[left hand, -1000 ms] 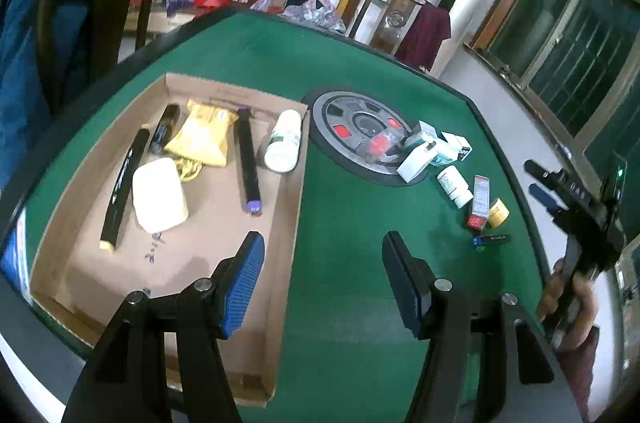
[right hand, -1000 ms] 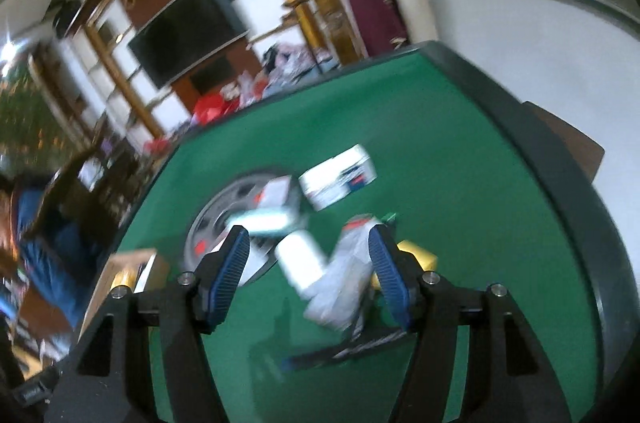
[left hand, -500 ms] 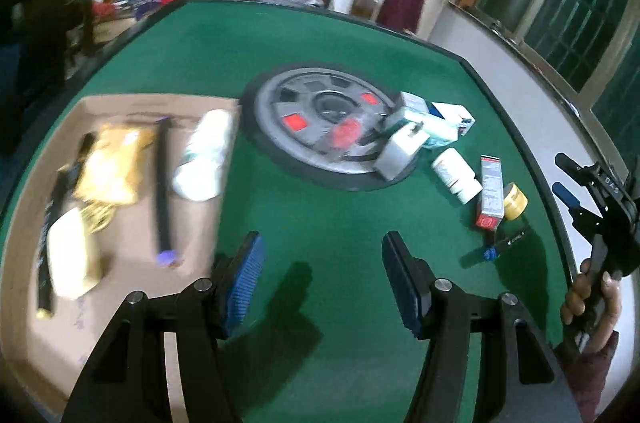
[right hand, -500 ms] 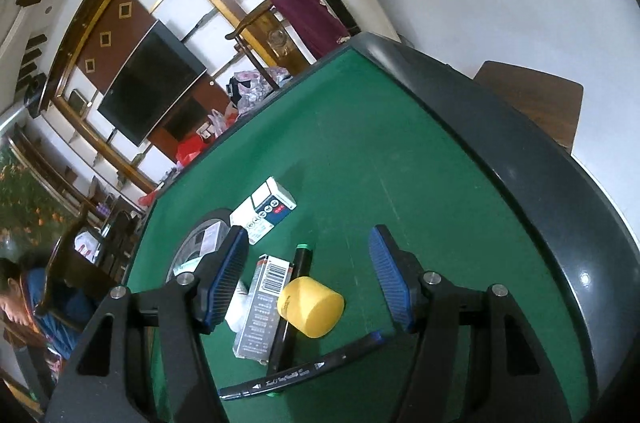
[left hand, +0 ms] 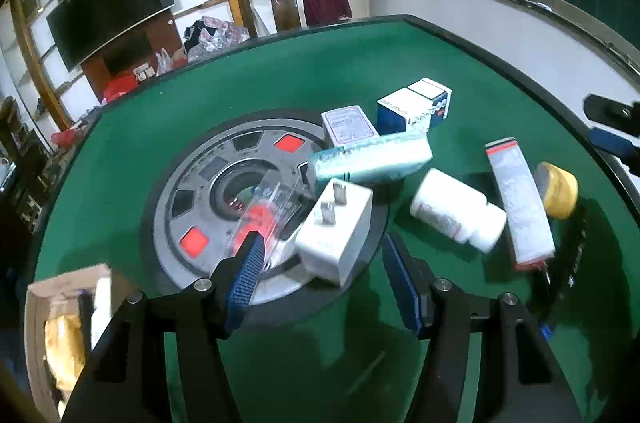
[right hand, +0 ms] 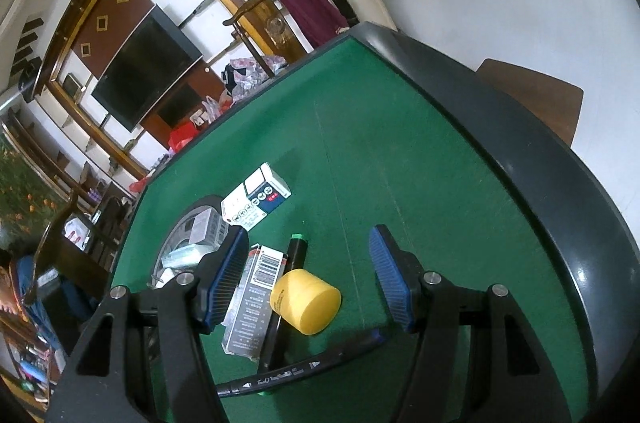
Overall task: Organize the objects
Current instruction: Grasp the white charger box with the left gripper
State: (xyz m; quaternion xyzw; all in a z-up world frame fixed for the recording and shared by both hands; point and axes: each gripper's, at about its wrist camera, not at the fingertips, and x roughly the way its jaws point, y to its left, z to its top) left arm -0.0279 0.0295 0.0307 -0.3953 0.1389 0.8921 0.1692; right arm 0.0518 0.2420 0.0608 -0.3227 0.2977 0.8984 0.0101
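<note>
My left gripper (left hand: 322,279) is open, low over the green table (left hand: 320,71). A white plug adapter (left hand: 336,231) lies just ahead of its fingers on the round grey hub (left hand: 192,207), near corner between the tips, pads not touching it. Beside it lie a clear pack with a red item (left hand: 264,211), a teal box (left hand: 372,159), a white bottle (left hand: 456,215) and a long red-topped box (left hand: 520,199). My right gripper (right hand: 308,283) is open, and a yellow jar (right hand: 306,299) lies on its side between its fingers, untouched.
A cardboard box (left hand: 40,303) with items in it sits at the lower left. A blue-and-white carton (right hand: 256,201), a green-capped marker (right hand: 298,251) and a black pen (right hand: 312,367) lie around the jar. The table's raised black rim (right hand: 540,183) runs close on the right.
My left gripper swung right from above the cardboard box to the hub, sank and rolled, reaching the white adapter. The right gripper dropped over the yellow jar, then kept still.
</note>
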